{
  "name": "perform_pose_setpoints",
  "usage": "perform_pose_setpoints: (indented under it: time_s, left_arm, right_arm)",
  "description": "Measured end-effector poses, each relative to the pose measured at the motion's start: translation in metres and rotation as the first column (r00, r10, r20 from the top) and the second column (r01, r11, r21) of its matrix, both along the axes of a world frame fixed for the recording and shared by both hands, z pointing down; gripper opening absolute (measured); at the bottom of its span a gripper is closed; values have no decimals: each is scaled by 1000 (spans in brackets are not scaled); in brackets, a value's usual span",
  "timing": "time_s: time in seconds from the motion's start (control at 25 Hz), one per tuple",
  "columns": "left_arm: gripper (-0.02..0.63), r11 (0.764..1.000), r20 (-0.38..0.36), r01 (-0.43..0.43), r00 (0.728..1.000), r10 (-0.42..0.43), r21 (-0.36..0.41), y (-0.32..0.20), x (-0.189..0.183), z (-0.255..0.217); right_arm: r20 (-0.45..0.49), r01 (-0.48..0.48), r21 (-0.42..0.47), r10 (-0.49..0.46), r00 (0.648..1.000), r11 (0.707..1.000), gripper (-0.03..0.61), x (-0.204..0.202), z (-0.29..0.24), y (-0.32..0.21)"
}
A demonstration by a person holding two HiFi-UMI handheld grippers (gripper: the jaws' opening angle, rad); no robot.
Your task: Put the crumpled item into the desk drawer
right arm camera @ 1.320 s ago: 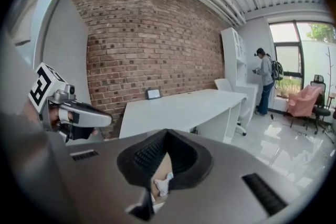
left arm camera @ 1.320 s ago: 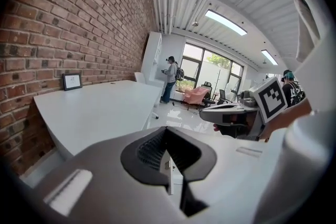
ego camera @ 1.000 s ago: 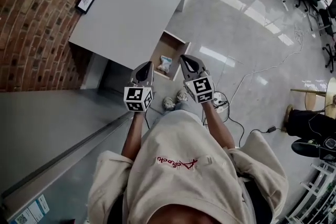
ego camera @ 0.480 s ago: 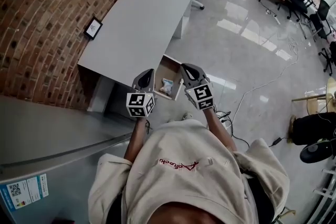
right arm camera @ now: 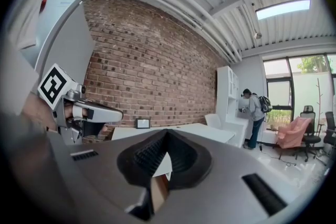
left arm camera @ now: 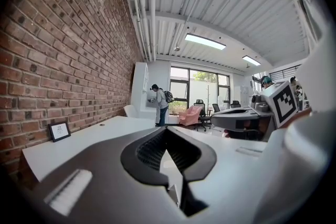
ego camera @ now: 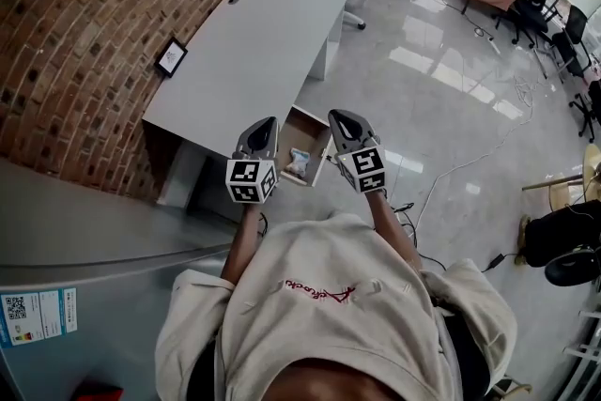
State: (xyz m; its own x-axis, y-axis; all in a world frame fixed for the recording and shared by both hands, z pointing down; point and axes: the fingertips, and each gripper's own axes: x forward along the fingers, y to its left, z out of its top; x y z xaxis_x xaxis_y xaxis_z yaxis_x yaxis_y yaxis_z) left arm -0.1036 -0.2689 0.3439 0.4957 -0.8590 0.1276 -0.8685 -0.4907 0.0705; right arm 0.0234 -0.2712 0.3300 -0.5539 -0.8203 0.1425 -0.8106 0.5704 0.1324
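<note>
Head view: you are holding the left gripper (ego camera: 266, 129) and the right gripper (ego camera: 340, 119) side by side, roughly level, above the open drawer (ego camera: 315, 115) of the desk (ego camera: 254, 33). The crumpled item (ego camera: 297, 162) is lying inside the drawer, apart from both grippers, so the placing looks done. The drawer is standing open, probably awaiting a push.

Left gripper view: the jaws are meeting at the tips and gripping nothing, with only the desk top showing beyond them.

Right gripper view: the jaws are likewise pressed together and empty, pointing over the desk toward the brick wall (right arm camera: 157, 60). Closed tips would suit nudging the drawer front.
</note>
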Motion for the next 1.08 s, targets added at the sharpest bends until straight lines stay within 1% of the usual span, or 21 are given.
perform_pose_setpoints:
  time_s: [0.16, 0.64, 1.08]
  left_arm:
    - [9, 1000, 2, 5, 1000, -5, 4, 1, 2, -3]
    - [9, 1000, 4, 13, 1000, -13, -19, 6, 1, 11]
    - [9, 1000, 4, 17, 1000, -17, -21, 5, -1, 12]
  right_arm:
    - [0, -14, -10, 14, 1000, 1000, 11, 8, 1, -2]
    - [0, -37, -29, 37, 999, 999, 11, 13, 12, 1]
    - [-13, -43, -33, 42, 999, 999, 11, 13, 14, -1]
